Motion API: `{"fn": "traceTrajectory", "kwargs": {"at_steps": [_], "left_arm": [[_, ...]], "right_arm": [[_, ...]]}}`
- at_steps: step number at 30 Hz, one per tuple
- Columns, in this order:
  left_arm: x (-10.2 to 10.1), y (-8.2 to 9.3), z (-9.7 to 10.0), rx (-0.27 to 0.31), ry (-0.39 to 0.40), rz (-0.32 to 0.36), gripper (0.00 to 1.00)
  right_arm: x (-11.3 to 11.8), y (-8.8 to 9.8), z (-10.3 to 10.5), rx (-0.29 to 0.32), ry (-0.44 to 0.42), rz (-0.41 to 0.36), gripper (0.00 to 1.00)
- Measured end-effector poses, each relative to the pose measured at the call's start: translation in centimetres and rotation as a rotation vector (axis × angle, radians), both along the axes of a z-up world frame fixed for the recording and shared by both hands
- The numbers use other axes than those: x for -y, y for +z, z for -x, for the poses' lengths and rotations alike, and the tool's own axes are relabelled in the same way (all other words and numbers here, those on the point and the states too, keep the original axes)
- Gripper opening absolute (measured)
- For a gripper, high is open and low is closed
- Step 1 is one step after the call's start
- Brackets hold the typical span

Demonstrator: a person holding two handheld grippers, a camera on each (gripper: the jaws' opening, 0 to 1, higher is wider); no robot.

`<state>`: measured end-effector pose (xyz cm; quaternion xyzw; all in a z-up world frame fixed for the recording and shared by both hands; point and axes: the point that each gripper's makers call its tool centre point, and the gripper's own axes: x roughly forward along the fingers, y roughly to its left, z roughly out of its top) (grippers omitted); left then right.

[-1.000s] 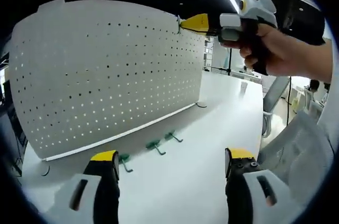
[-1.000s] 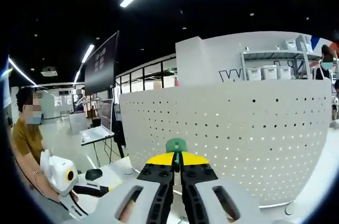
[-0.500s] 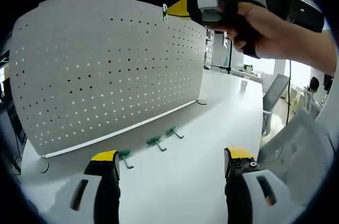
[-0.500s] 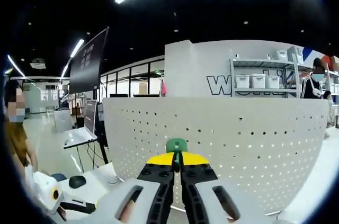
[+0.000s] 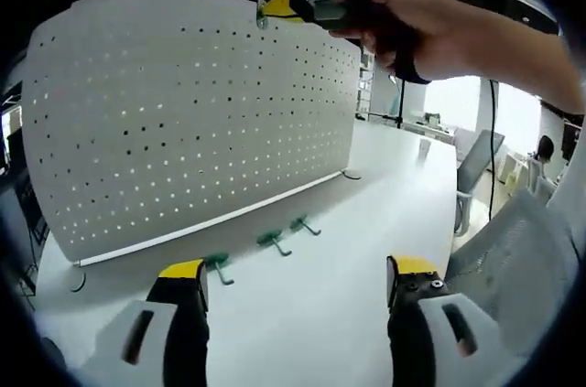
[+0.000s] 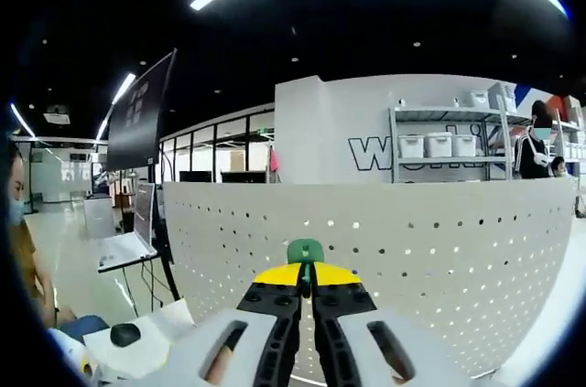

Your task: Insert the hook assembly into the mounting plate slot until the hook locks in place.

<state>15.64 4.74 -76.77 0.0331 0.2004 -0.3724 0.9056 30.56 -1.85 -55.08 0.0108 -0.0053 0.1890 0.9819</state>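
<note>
Raised higher and further left than a second ago, your right gripper [image 5: 275, 6] now sits at the pegboard's [image 5: 183, 122] top edge.

From left to right in the left gripper view: the white pegboard stands upright on the table [image 5: 366, 222]; three spare green hooks [image 5: 265, 245] lie at its foot; your left gripper [image 5: 288, 282] hovers low, jaws spread wide and empty. In the right gripper view the jaws pinch a green hook [image 6: 305, 251], near the top row of holes, so insertion looks imminent but not yet done.
</note>
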Motion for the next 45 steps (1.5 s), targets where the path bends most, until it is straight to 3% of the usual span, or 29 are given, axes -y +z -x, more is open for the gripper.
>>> {"fn": "traceTrajectory", "kwargs": {"at_steps": [16,31,45], "left_arm": [[0.0,-0.4,0.2,-0.015,0.015,0.018,0.81],[-0.3,-0.9,0.2,-0.033,0.029,0.023,0.81],[-0.5,-1.4,0.3,-0.056,0.029,0.009,0.80]], "right_arm": [[-1.9,0.7,-3.2,0.025,-0.052,-0.079,0.00],[-2.0,0.5,-4.8,0.055,-0.079,-0.039,0.00],[-2.1,0.1,-5.7,0.048,-0.086,-0.057,0.01]]}}
